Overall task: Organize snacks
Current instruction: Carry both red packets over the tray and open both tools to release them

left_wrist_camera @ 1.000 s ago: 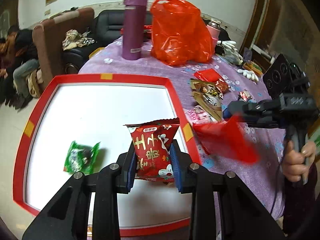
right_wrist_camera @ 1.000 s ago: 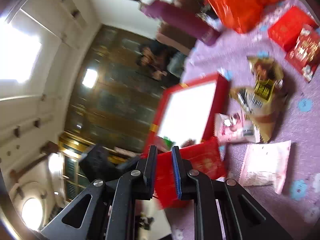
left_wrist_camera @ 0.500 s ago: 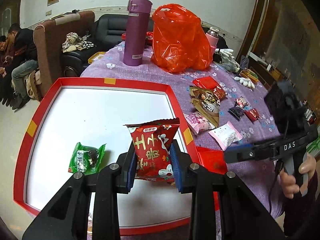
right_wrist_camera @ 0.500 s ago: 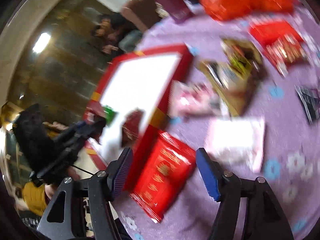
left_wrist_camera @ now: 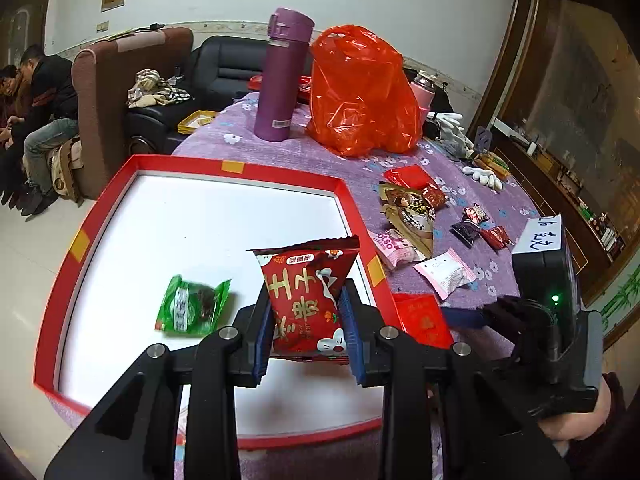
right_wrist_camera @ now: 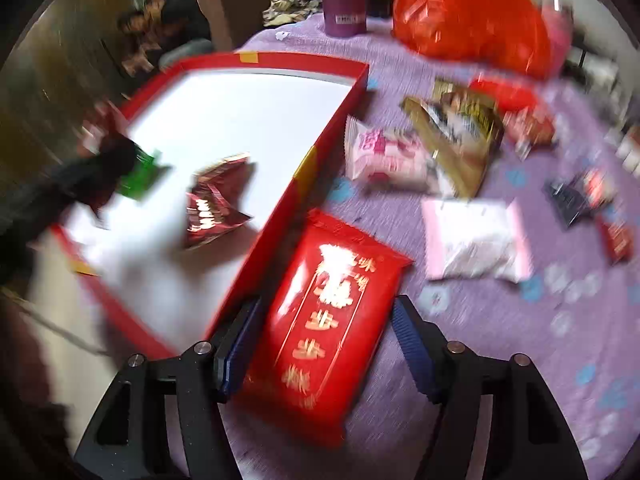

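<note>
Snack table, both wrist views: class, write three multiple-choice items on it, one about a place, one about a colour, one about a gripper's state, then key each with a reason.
1. Where does the green packet lie?
A. inside the red tray
B. on the purple cloth
C. in the orange bag

2. What colour is the flask beside the orange bag?
A. blue
B. purple
C. white

3. How is the left gripper?
A. open and empty
B. shut on a red snack packet
C. shut on the flask

Key:
1 A, the packet rests on the tray's white floor.
2 B, its body and lid are purple.
3 B, both pads press the packet's sides, holding it upright over the tray.
</note>
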